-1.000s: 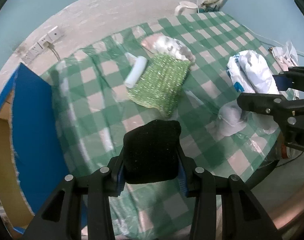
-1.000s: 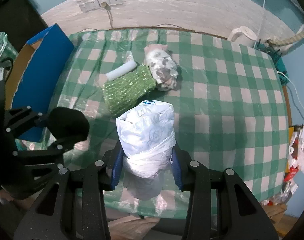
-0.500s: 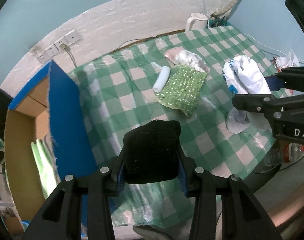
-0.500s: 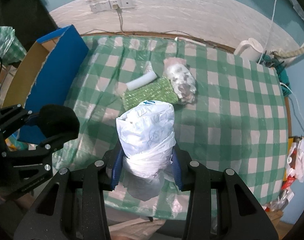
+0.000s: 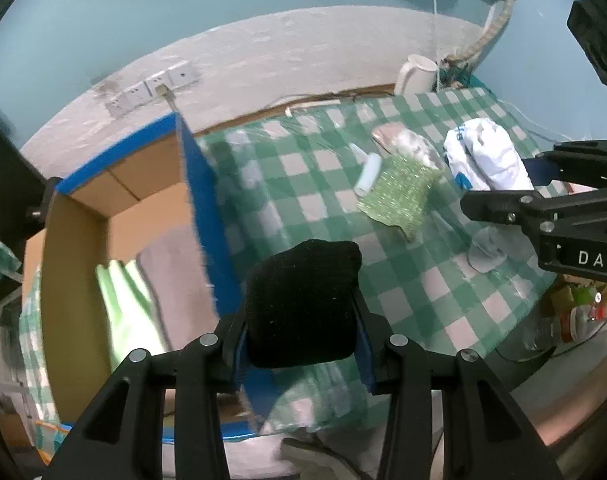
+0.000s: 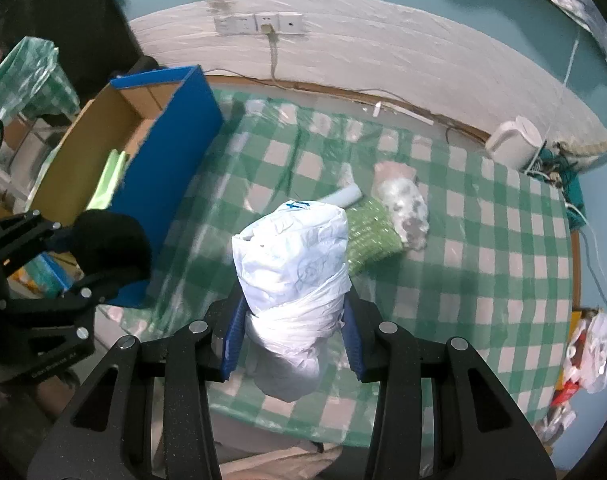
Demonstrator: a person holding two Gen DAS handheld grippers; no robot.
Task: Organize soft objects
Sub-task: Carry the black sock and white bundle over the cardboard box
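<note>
L wrist view, left to right: open cardboard box w/ blue outer walls (image 5: 201,200) sits at 9 o'clock, beside the table edge; inside it a light-green folded cloth (image 5: 123,312) and a grey-beige cloth (image 5: 175,280) lie side by side. At 6 o'clock the left gripper (image 5: 301,344) is clamped on a black fuzzy knit bundle (image 5: 301,300), blue pads pressing both its sides; bundle is held over the table's near edge, just beside the box's blue wall. Round table w/ green-white checked plastic cover (image 5: 315,208) fills the centre. At 1 o'clock on it: small white cylinder roll (image 5: 368,178) touching a glittery green knitted cloth (image 5: 403,192), and behind that a mottled white-pink soft lump (image 5: 407,144). At 3 o'clock the right gripper (image 5: 543,192) comes in from the side, closed on a white crumpled plastic-bag bundle w/ blue print (image 5: 483,160). White kettle (image 5: 417,74) at 12–1 o'clock by the wall.

R wrist view, left to right: the left gripper (image 6: 63,256) at 9 o'clock w/ the black bundle (image 6: 111,244), near the box (image 6: 175,152); green cloth (image 6: 111,180) visible inside. Right gripper (image 6: 291,340) at 6 o'clock grips the white bag bundle (image 6: 291,256), held above the table (image 6: 483,280). Behind it, at 12–1 o'clock: roll (image 6: 343,196), glittery cloth (image 6: 369,236), mottled lump (image 6: 405,204). Kettle (image 6: 515,142) at 2 o'clock.
</note>
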